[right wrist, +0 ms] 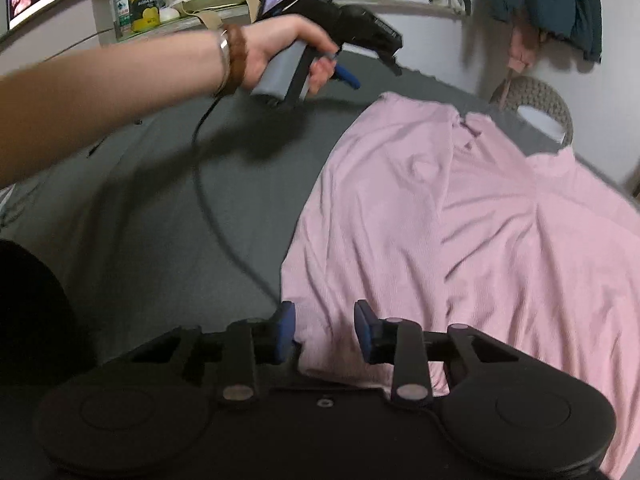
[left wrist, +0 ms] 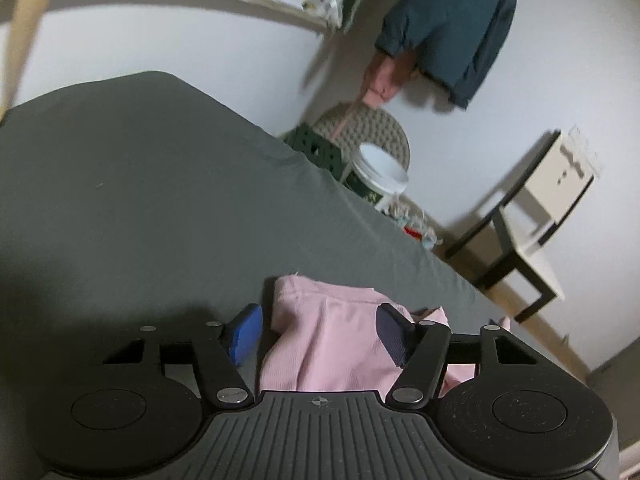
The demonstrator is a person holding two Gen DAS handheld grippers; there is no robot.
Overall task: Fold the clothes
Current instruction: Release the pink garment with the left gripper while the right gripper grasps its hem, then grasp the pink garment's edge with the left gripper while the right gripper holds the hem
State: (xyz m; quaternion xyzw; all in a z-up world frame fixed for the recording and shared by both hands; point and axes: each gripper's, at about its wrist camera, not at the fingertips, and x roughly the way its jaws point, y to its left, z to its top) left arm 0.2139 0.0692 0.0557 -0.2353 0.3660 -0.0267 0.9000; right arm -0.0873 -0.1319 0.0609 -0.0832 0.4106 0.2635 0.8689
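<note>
A pink shirt (right wrist: 460, 216) lies spread out on the grey bed sheet (right wrist: 180, 200), collar toward the far edge. My right gripper (right wrist: 325, 332) is open, low over the shirt's near left corner, and the hem lies between its blue pads (right wrist: 286, 332). A hand (right wrist: 280, 44) holds my left gripper (right wrist: 394, 65) just above the shirt's far left corner. In the left wrist view that gripper (left wrist: 320, 332) is open wide, with a bunched edge of the pink shirt (left wrist: 328, 332) lying loose between the fingers.
A black cable (right wrist: 208, 200) trails across the sheet left of the shirt. Beyond the bed's far edge stand a woven stool (left wrist: 372, 132), a white bucket (left wrist: 380, 168), a green crate (left wrist: 320, 152) and a white side table (left wrist: 532, 236). A teal garment (left wrist: 452, 20) hangs on the wall.
</note>
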